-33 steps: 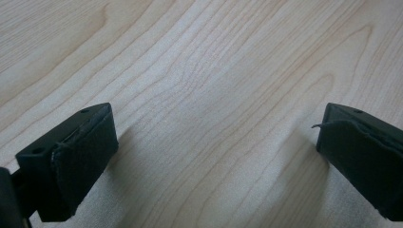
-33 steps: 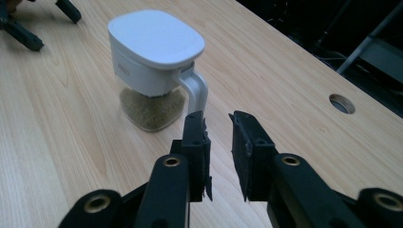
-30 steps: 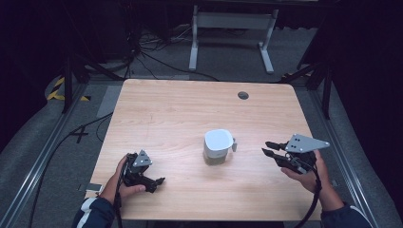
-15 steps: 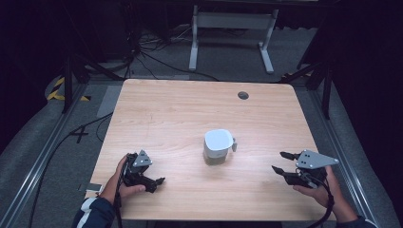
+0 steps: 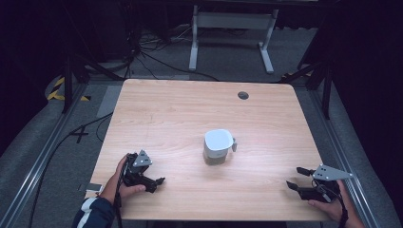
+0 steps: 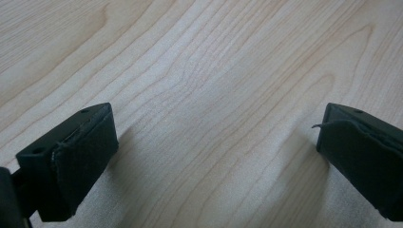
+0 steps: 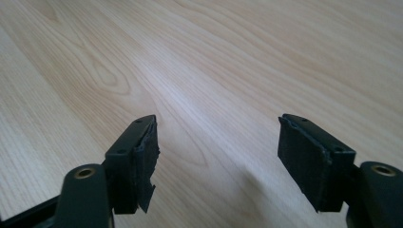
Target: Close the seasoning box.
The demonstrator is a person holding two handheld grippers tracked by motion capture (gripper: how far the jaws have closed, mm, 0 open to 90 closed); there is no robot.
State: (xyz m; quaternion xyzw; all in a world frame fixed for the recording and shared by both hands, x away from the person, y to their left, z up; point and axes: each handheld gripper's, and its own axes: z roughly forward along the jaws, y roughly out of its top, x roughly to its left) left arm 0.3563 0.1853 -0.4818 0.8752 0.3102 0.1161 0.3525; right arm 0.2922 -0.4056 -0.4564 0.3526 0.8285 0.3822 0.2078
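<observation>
A white mug (image 5: 218, 145) stands upside down near the middle of the wooden table (image 5: 190, 109), its handle pointing right. My left gripper (image 5: 158, 184) rests low on the table at the front left, held by a hand, well left of the mug. Its jaws stand wide apart over bare wood in the left gripper view (image 6: 214, 156). At the front right corner my right gripper (image 5: 294, 177) points left, far from the mug. It is open too, with nothing between its pads (image 7: 216, 156).
A dark round grommet hole (image 5: 243, 95) sits near the table's far edge. Behind the table stands a white frame (image 5: 233, 23), with cables on the grey floor (image 5: 152, 57). Metal rails run along both sides of the table.
My right gripper has drawn back from beside the mug toward the front right corner. The left gripper and the mug have stayed put.
</observation>
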